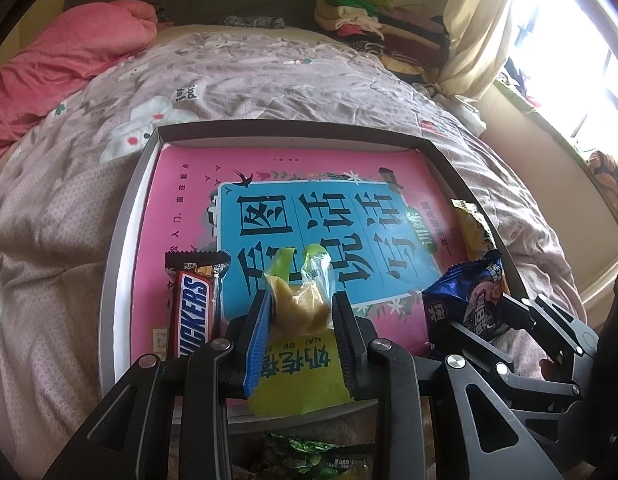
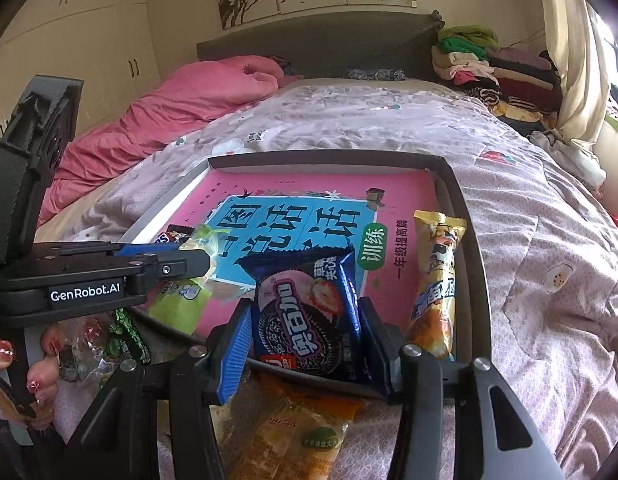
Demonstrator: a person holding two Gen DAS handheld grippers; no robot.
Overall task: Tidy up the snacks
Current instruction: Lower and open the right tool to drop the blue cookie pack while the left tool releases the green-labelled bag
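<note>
Pale floral bedding covers the bed [image 1: 269, 80], with a crumpled pink blanket [image 2: 197, 96] near the dark headboard and folded clothes [image 2: 477, 60] stacked at the far right corner. On the bedding lies a shallow grey cardboard tray [image 1: 121, 248], its floor lined by a pink and blue printed book cover [image 1: 309, 216].

The left gripper [image 1: 303, 312] has its fingers drawn in tight on a yellow-green transparent wrapper with a pale snack inside [image 1: 299, 304]; the pack's long axis runs away from the camera, its twisted end pointing toward the tray's far wall, and it sits over the near edge of the tray. Just left of it a brown Snickers bar [image 1: 193, 312] lies lengthwise in the same direction, its crimped end pointing away.

The right gripper [image 2: 305, 320] has its fingers part-way apart, pressed against both sides of a dark blue cookie packet with a strawberry picture [image 2: 309, 312]. That packet stands tilted, long axis front to back, over the tray's near wall. To its right, along the tray's right wall, a long yellow wrapped snack [image 2: 435, 280] lies with its long axis toward the headboard.

Outside the tray, on the bedding nearest the cameras, lie an orange wrapped cake [image 2: 297, 432] and small green wrapped sweets [image 2: 125, 340]. A hand with painted nails [image 2: 33, 364] shows at the lower left of the right wrist view.
</note>
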